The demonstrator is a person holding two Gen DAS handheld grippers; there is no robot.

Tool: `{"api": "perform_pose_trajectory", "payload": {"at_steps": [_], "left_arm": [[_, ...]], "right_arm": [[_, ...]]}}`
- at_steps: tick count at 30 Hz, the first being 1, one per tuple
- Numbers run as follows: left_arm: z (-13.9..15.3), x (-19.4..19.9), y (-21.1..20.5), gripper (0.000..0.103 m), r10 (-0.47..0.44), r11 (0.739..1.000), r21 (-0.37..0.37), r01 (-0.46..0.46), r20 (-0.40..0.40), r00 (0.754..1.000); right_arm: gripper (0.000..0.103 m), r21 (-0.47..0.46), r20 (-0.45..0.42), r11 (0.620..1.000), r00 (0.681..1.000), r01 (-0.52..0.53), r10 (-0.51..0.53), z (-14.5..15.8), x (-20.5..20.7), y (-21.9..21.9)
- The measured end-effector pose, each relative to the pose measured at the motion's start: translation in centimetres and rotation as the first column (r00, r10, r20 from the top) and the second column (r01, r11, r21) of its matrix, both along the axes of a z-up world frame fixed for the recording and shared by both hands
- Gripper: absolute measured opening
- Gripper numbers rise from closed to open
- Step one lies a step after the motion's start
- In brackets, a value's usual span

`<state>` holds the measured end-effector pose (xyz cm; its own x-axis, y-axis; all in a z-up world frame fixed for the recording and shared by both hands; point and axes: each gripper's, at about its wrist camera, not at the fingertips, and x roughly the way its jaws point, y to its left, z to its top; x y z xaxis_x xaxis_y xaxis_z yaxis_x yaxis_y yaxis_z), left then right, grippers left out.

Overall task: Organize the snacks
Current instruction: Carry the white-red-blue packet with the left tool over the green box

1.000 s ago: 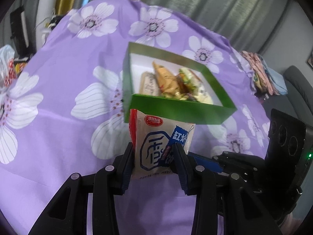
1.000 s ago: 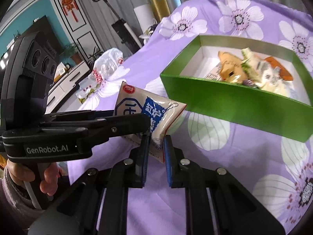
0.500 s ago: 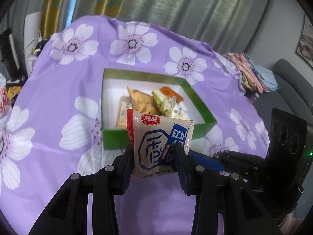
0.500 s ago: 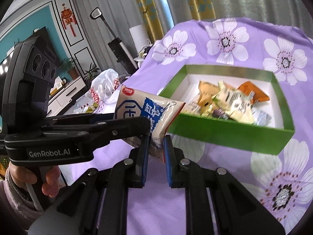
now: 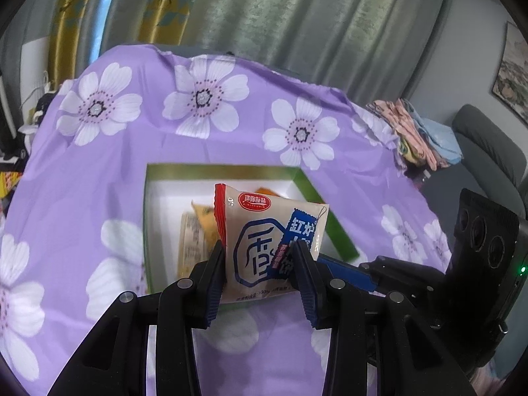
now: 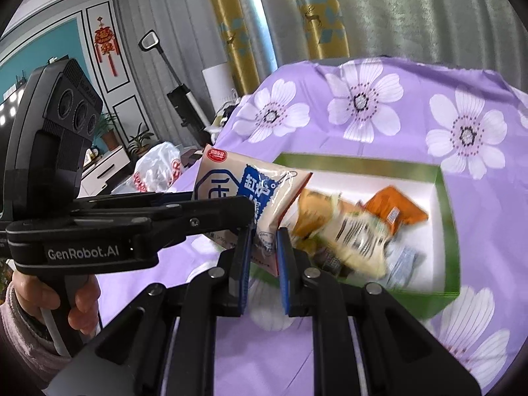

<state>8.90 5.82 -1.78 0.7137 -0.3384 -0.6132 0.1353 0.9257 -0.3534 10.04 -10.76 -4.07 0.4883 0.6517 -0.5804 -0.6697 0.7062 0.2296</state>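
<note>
In the left wrist view, the left gripper (image 5: 260, 257) clamps a cream snack packet (image 5: 267, 241) across its width, covering part of the green box (image 5: 326, 217) on the purple flowered cloth (image 5: 82, 171). In the right wrist view, the right gripper (image 6: 264, 247) pinches the packet's lower corner, the left gripper's black body crossing alongside; wrapped snacks (image 6: 359, 231) fill the box behind.

Soft daylight glows through the curtains (image 6: 264, 16); fisheye edges curve darkly, with slight motion blur.
</note>
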Motion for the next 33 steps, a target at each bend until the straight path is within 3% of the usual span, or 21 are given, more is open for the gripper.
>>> {"api": "perform_pose_trajectory", "payload": {"at_steps": [10, 19, 33], "left_arm": [[-2.0, 3.4, 0.9, 0.040, 0.007, 0.999, -0.038, -0.009, -0.053, 0.999], [-4.5, 4.3, 0.8, 0.040, 0.008, 0.999, -0.041, -0.013, -0.102, 0.995], [-5.9, 5.8, 0.2, 0.040, 0.000, 1.000, -0.028, -0.004, -0.134, 0.991]], "right_arm": [[0.016, -0.029, -0.023, 1.000, 1.000, 0.008, -0.009, -0.9, 3.6, 0.5], [0.017, -0.063, -0.085, 0.998, 0.996, 0.018, -0.024, -3.5, 4.7, 0.9], [0.017, -0.157, -0.098, 0.986, 0.993, 0.048, -0.063, -4.7, 5.6, 1.3]]}}
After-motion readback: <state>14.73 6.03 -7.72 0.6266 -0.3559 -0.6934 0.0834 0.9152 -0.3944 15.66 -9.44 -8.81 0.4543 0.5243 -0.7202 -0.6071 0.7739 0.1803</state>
